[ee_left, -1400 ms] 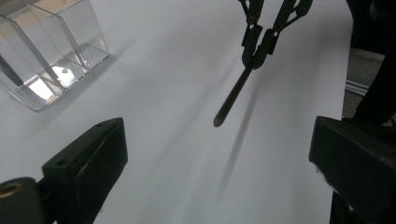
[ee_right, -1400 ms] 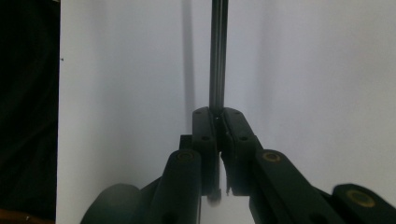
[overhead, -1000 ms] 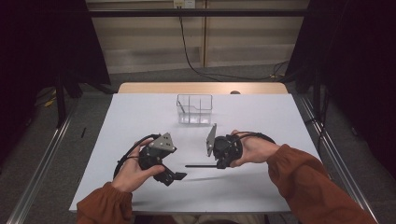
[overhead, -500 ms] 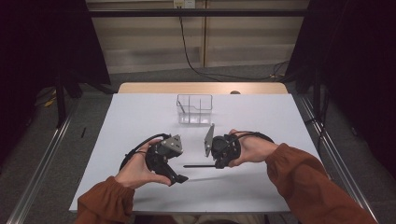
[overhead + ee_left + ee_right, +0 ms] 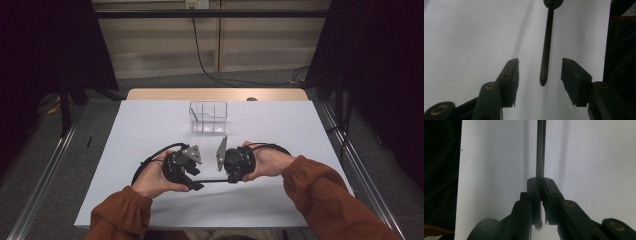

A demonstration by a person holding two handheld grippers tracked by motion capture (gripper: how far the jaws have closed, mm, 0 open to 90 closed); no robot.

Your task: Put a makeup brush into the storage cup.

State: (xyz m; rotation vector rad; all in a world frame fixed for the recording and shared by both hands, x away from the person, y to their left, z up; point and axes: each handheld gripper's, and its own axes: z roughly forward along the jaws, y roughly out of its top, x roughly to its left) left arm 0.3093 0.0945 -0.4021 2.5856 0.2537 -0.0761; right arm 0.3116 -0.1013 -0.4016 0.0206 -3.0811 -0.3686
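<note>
Left gripper (image 5: pixel 540 68) has slid toward the thin black rod (image 5: pixel 547 45), jaws just closing round its free tip, not touching; right gripper (image 5: pixel 540 182) pinches the other end level so we can regrasp.

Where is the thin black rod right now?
In the high view the thin black rod lies level above the near-centre table, clamped at one end in the right hand-held gripper, its free tip between the left hand-held gripper's open jaws.
</note>
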